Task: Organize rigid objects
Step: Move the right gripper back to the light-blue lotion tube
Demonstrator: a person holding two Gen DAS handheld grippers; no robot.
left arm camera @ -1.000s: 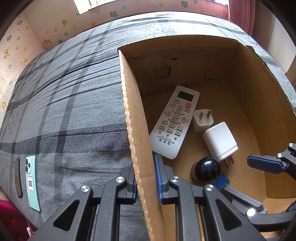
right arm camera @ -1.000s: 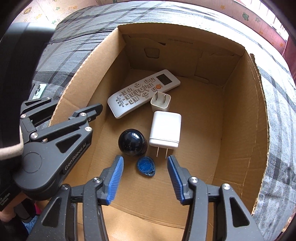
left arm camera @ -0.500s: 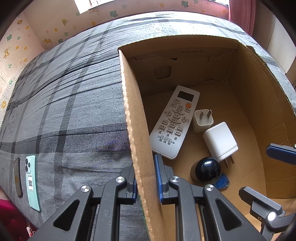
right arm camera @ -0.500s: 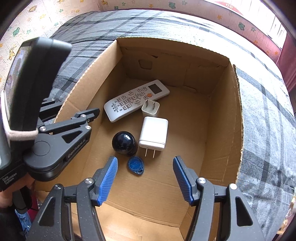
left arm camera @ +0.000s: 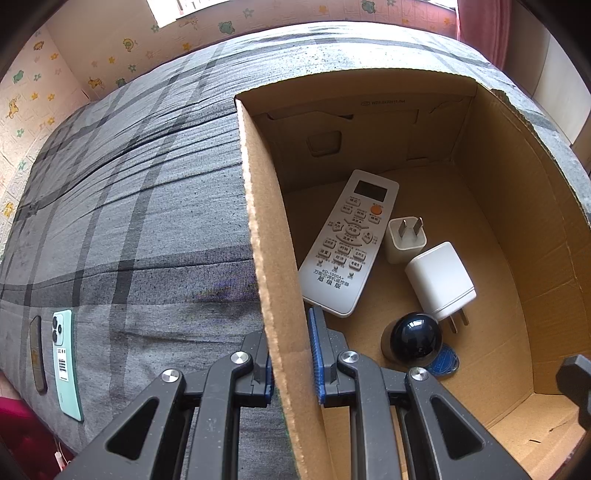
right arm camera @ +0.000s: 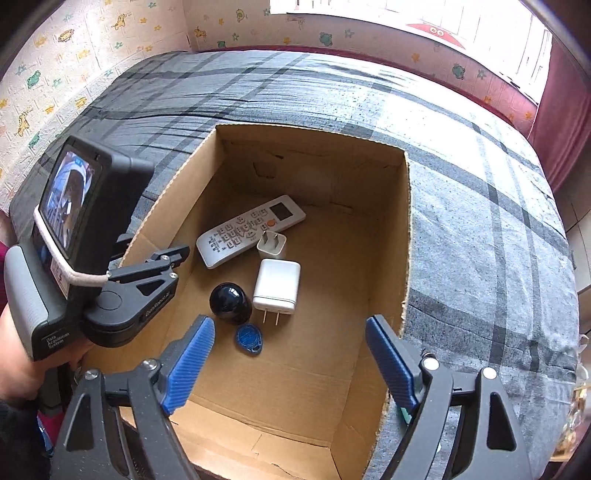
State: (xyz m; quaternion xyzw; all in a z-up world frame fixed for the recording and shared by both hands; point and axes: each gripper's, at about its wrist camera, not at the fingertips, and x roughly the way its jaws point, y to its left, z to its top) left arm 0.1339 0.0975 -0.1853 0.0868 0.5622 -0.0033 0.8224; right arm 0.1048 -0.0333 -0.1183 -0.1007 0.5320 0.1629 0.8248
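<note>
Left wrist view: grey plaid bedspread (left arm camera: 129,206) meets cartoon-patterned wallpaper (left arm camera: 33,92).

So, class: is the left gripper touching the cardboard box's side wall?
Touching. The left wrist view shows the left gripper shut on the cardboard box's wall, one blue pad pressed on each face of the card.

Daylight, bright: enters from a window (right arm camera: 406,11) at the top edge, blown out to white in both views, with glare washing the far right part of the plaid bedcover (right arm camera: 424,110). Cardboard box (left arm camera: 491,206) interior evenly lit, soft shadows under its contents and along its left wall. Focus sharp throughout; strong fisheye bowing and dark vignette at all corners.
</note>
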